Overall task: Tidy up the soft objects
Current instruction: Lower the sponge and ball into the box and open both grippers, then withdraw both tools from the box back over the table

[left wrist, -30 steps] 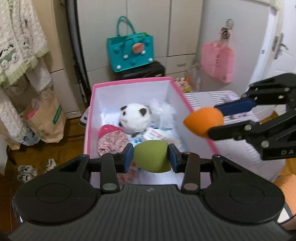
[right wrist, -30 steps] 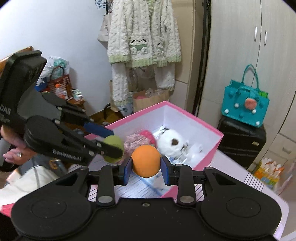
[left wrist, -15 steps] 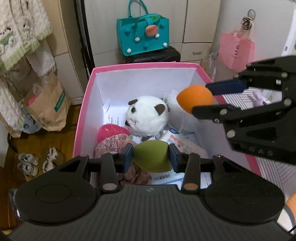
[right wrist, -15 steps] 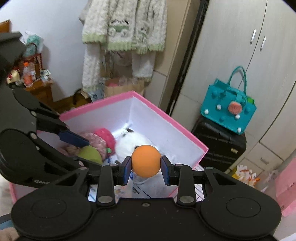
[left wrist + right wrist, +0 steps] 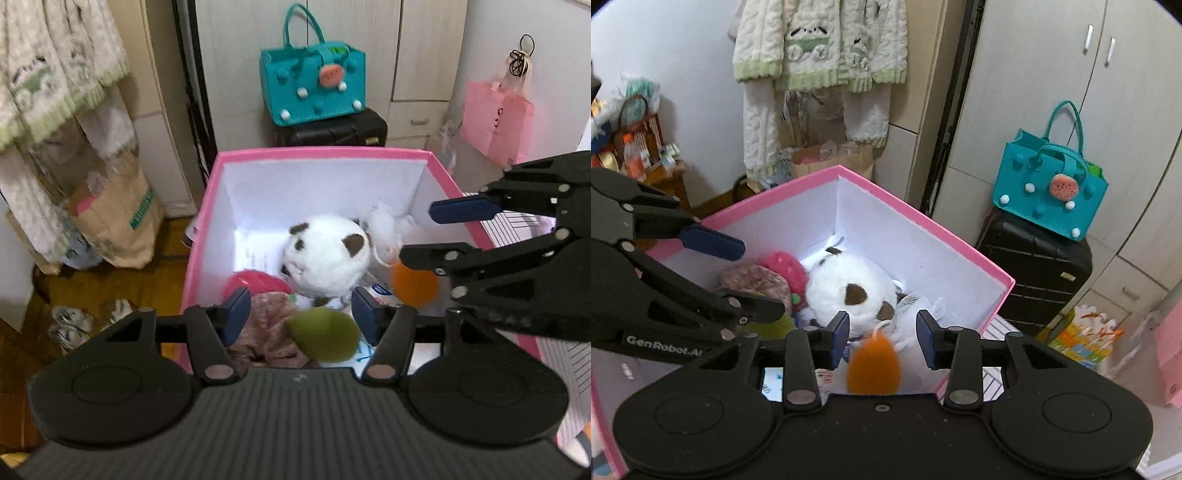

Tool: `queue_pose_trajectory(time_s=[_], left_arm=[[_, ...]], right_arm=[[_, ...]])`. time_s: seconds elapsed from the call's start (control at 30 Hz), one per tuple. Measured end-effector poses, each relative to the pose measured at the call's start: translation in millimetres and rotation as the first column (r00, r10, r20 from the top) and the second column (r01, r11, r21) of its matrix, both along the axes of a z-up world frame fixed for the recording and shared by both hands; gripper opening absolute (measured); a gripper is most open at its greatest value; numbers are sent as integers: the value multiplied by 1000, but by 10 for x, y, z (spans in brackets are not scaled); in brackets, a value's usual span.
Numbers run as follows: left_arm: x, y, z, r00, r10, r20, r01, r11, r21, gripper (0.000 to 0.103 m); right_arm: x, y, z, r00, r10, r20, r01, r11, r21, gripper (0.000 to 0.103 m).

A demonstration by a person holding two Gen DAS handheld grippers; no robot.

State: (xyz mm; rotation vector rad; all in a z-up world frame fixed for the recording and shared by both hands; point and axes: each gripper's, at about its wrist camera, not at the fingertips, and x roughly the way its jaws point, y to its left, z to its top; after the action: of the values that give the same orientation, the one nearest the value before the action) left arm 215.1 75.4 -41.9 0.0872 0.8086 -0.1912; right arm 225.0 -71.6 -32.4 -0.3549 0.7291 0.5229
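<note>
A pink box (image 5: 207, 206) with white inner walls holds a white panda plush (image 5: 325, 254), a red strawberry plush (image 5: 255, 282) and a floral cloth piece (image 5: 266, 325). My left gripper (image 5: 301, 314) is open above the box; a green sponge ball (image 5: 325, 338), blurred, is below its jaws, free of them. My right gripper (image 5: 882, 338) is open over the box (image 5: 923, 229); an orange sponge ball (image 5: 873, 367), blurred, is loose under its jaws. The orange ball also shows in the left wrist view (image 5: 413, 284), beneath the right gripper (image 5: 436, 232).
A teal felt bag (image 5: 314, 88) sits on a black suitcase (image 5: 332, 129) behind the box. A paper bag (image 5: 114, 218) and slippers (image 5: 85, 321) are on the floor at left. A pink bag (image 5: 495, 114) hangs at right. A knitted cardigan (image 5: 820, 44) hangs on the wall.
Both grippers moved further over the box and opened. The green and orange balls left the jaws and are dropping into the box.
</note>
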Motion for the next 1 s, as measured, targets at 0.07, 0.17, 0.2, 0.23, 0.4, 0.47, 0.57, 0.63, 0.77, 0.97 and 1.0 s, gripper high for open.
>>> queue_pose_trajectory(time_s=[0.07, 0.17, 0.2, 0.23, 0.4, 0.47, 0.57, 0.63, 0.77, 0.97, 1.0], left_arm=[[-67, 28, 49, 1000, 0, 10, 0, 1000, -2, 63], [-167, 79, 121, 1000, -4, 14, 4, 1000, -9, 66], [-193, 86, 141, 1000, -5, 18, 6, 1000, -7, 67], [-231, 89, 165, 1000, -7, 22, 7, 1000, -2, 68], [-437, 81, 320, 998, -27, 51, 25, 999, 27, 81], [-525, 87, 384, 998, -28, 64, 25, 999, 37, 92], [-669, 65, 479, 995, -37, 95, 30, 996, 78, 97], [-759, 21, 544, 993, -60, 103, 47, 991, 127, 100], [-922, -73, 673, 992, -85, 89, 67, 978, 196, 102], [-1219, -142, 850, 988, -139, 64, 122, 969, 214, 102], [-1269, -145, 879, 987, -147, 66, 130, 969, 211, 102]], right_arm=[[-77, -50, 52, 1000, 2, -3, -2, 1000, 24, 46], [-194, -142, 128, 1000, 4, -11, -4, 998, 60, 47], [-227, -171, 155, 1000, 4, -19, -2, 997, 74, 47], [-263, -201, 182, 1000, 2, -28, 1, 996, 90, 47], [-439, -339, 273, 997, 19, -73, -7, 987, 162, 48], [-532, -387, 310, 996, 27, -85, -11, 983, 183, 48], [-684, -445, 360, 995, 38, -93, -18, 979, 205, 49], [-779, -483, 405, 995, 46, -94, -24, 975, 220, 49], [-946, -558, 498, 993, 59, -100, -32, 968, 249, 52], [-1236, -678, 633, 993, 73, -91, -46, 963, 267, 53], [-1283, -701, 661, 994, 74, -85, -48, 962, 268, 53]])
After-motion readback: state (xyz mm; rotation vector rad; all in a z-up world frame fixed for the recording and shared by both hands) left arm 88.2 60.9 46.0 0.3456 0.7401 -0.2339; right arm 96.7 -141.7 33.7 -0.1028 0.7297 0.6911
